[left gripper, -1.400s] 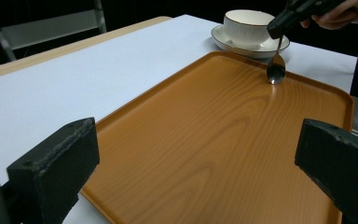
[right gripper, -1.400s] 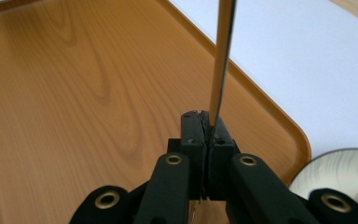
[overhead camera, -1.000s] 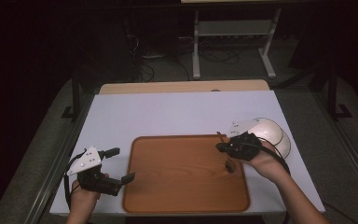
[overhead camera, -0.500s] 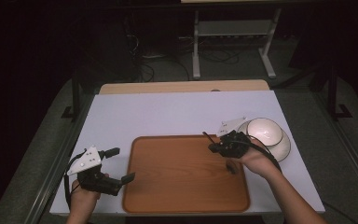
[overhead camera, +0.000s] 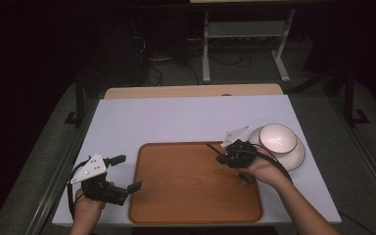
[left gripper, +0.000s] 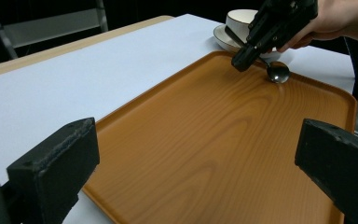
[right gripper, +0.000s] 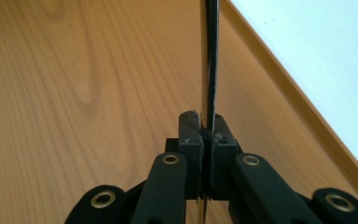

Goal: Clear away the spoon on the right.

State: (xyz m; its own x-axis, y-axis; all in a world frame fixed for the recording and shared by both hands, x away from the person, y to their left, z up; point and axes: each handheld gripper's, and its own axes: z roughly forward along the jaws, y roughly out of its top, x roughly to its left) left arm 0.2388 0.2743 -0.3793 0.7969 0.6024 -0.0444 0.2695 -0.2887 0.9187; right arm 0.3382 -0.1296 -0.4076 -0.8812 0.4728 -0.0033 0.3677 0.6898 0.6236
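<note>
High view: the right tongs (overhead camera: 223,155) are over the tray (overhead camera: 191,205), near the bowl (overhead camera: 277,138). Left gripper view: the left tongs (left gripper: 196,172) stand apart and empty; the spoon (left gripper: 277,71) touches the tray. Right gripper view: the tongs are clamped on the spoon's handle.

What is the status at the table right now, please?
Right gripper shut on spoon, bowl end touching the tray. Left gripper open, empty, beside the tray. Bowl on saucer nearby, not obstructing.
</note>
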